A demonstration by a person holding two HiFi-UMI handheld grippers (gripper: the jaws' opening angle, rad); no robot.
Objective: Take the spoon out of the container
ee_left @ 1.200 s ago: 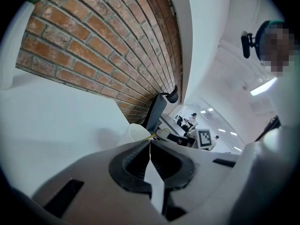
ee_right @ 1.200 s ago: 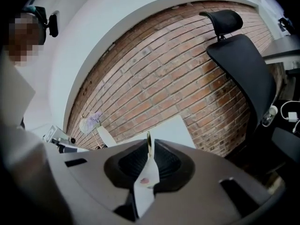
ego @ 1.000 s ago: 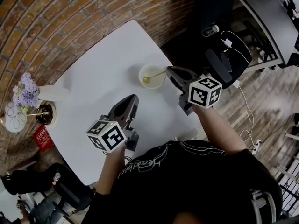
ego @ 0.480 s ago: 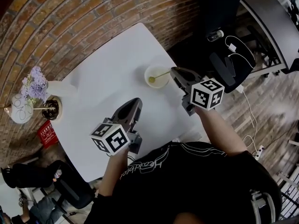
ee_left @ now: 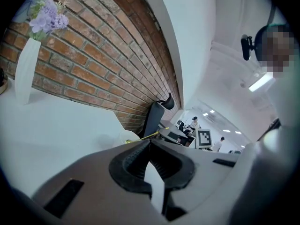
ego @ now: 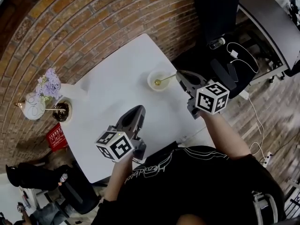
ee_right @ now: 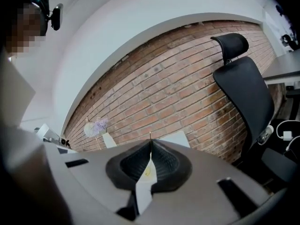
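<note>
A small pale bowl (ego: 158, 80) stands near the far right corner of the white table (ego: 108, 97). A thin gold spoon (ego: 164, 80) lies with its head in the bowl and its handle slanting up to the right. My right gripper (ego: 178, 74) is shut on the end of that handle; in the right gripper view the handle tip (ee_right: 150, 136) pokes up between the closed jaws of my right gripper (ee_right: 150, 143). My left gripper (ego: 138, 109) hovers over the table's near side, shut and empty. The left gripper view shows my left gripper (ee_left: 149, 143), with the bowl (ee_left: 125, 138) beyond it.
A white vase of purple flowers (ego: 50, 86), a small white lamp (ego: 33, 106) and a dark round dish (ego: 61, 111) crowd the table's left corner. A brick wall runs behind. A black office chair (ego: 216, 8) and a grey desk (ego: 267, 22) stand to the right.
The head view has shifted, so the table and bowl sit lower and further right in the picture. Relative to the bowl, both grippers stand much as before, the right one at the spoon's handle.
</note>
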